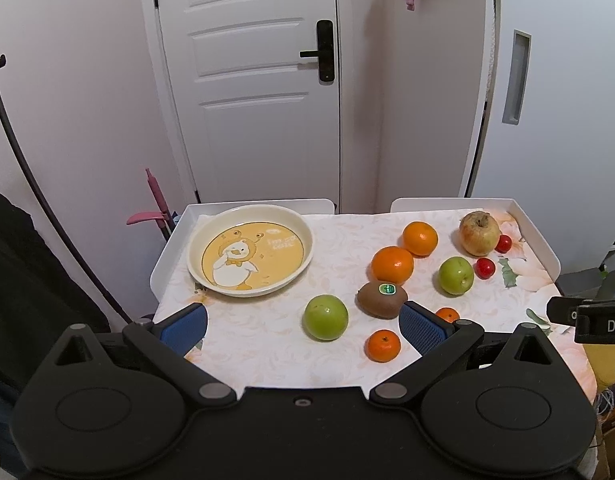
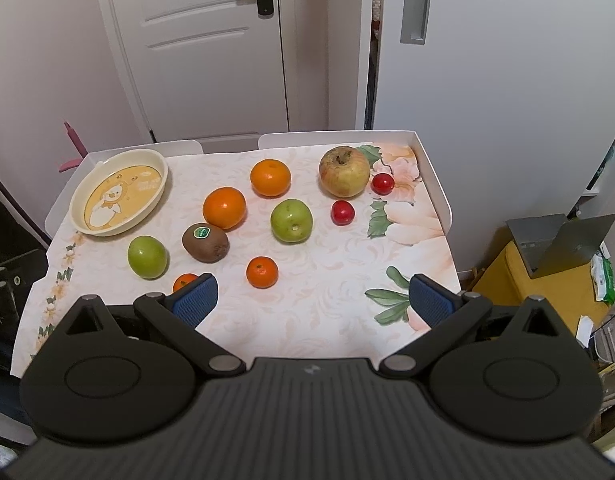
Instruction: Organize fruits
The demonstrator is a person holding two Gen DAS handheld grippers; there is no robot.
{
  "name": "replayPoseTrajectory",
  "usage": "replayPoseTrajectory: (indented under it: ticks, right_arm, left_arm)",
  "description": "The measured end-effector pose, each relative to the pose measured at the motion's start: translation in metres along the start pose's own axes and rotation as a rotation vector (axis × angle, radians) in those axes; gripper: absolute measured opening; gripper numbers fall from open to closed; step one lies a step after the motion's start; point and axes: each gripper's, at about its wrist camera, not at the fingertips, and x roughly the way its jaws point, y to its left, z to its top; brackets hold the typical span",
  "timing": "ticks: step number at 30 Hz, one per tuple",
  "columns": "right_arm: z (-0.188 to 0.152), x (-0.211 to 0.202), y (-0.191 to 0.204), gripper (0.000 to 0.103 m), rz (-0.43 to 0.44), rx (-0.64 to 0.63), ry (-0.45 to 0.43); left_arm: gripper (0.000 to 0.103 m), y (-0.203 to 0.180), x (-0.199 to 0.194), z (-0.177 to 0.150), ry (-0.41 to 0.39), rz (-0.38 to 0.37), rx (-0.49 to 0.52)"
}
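Two handheld grippers are hovering at the near edge of a small table [image 2: 435,184] where loose fruit is waiting to be sorted; the left gripper [image 1: 303,322] and the right gripper [image 2: 313,298] are both holding their jaws spread wide, gripping nothing. The yellow plate [image 1: 195,248] is sitting empty at the far left corner, the likely destination. Round fruit is posing the main risk: a clumsy pinch could be sending the green apple [image 1: 325,317] or a small tangerine [image 1: 383,345] rolling toward the open near edge, where no raised rim is guarding the cloth. The kiwi [image 1: 382,299], touching or just beside one orange [image 1: 392,265], could be getting nudged along with it. Farther right, a second orange [image 1: 419,238], another green apple [image 1: 456,275], a blotchy apple [image 1: 479,232] and two cherry tomatoes [image 1: 484,268] are crowding together, leaving little finger room. A second small tangerine [image 2: 185,281] is lying half hidden behind a finger pad.
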Motion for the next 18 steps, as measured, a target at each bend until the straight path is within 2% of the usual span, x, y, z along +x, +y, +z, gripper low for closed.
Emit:
replayPoseTrajectory:
  ticks: [18]
  right_arm:
    - [0.0015,0.0035,-0.0002,0.103,0.011,-0.001,-0.002]
  left_arm:
    - [0.103,0.0005,-0.0008,-0.0001,-0.007,0.016,-0.020]
